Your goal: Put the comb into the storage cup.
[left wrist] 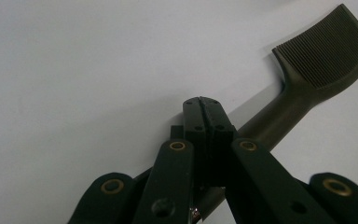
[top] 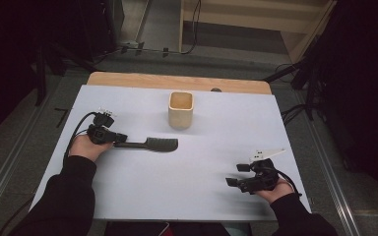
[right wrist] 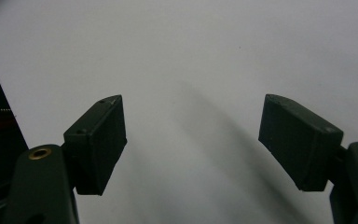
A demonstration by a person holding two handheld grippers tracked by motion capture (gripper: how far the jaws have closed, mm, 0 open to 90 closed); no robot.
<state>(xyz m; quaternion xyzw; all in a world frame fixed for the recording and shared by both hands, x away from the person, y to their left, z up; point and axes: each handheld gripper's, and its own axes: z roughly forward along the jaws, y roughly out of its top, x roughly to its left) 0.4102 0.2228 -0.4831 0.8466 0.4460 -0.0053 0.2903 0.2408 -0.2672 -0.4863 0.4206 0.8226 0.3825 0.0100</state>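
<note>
One spatula (top: 152, 144) handle clamped in left claw (top: 120, 139), head beyond.

White-topped wooden table (top: 128, 81), grey floor (top: 24, 128), possibly pale shelving (top: 256, 19) behind

My high view looks forward and down from my side, far enough back to take in the whole counter (top: 128, 196). My left tool (left wrist: 204, 103) camera sits low and close, looking along the spatula (left wrist: 317, 70), which the high view shares. My right tool (right wrist: 191, 140) camera faces bare counter at close range.
</note>
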